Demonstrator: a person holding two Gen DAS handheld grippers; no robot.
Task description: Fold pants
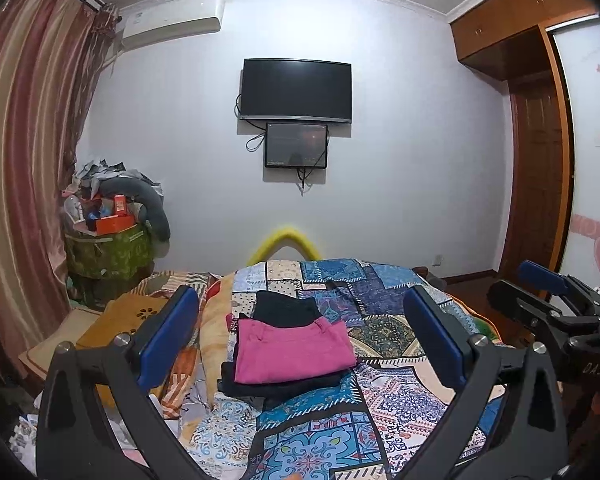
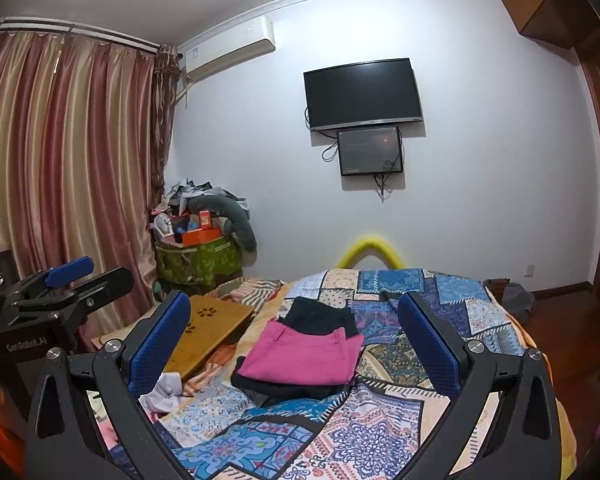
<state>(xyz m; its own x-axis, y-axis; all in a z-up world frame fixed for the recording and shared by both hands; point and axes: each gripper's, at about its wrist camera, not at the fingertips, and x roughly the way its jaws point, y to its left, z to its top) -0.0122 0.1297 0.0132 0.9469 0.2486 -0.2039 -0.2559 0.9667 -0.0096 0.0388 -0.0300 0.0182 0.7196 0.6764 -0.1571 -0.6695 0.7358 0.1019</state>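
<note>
Folded pink pants (image 1: 292,350) lie on top of folded black pants (image 1: 284,308) in a small stack on the patchwork bedspread (image 1: 380,408). The stack also shows in the right wrist view: the pink pants (image 2: 306,356) over the black pants (image 2: 320,316). My left gripper (image 1: 300,332) is open and empty, held above the bed, short of the stack. My right gripper (image 2: 296,332) is open and empty too, at about the same height. Each gripper appears at the edge of the other's view.
A wooden lap tray (image 2: 208,332) lies on the bed left of the stack. White and pink cloth (image 2: 164,392) lies at the near left. A cluttered green bin (image 2: 198,260), curtains, wall screens (image 2: 362,94) and a wardrobe (image 1: 536,184) surround the bed.
</note>
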